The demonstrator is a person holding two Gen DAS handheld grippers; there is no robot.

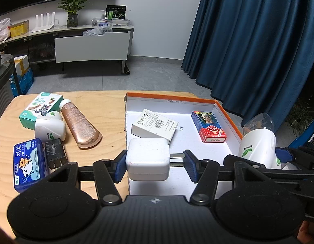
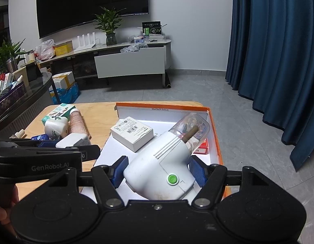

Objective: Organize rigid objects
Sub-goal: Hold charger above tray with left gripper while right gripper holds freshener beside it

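My left gripper [image 1: 155,162] is shut on a white charger plug [image 1: 147,161], held over the left edge of the orange-rimmed white box [image 1: 169,99]. My right gripper [image 2: 158,170] is shut on a white mosquito-repellent device with a clear bottle [image 2: 167,162], held over the box's near right part [image 2: 215,134]; it also shows in the left wrist view [image 1: 258,144]. Inside the box lie a white carton [image 1: 155,126] and a red-blue card pack [image 1: 208,129].
On the wooden table [image 1: 108,105] left of the box lie a brown tube [image 1: 79,124], a second white repellent device [image 1: 50,129], a green-white floss box [image 1: 41,106], a blue floss box [image 1: 28,164] and a black charger [image 1: 54,154]. Blue curtain at right.
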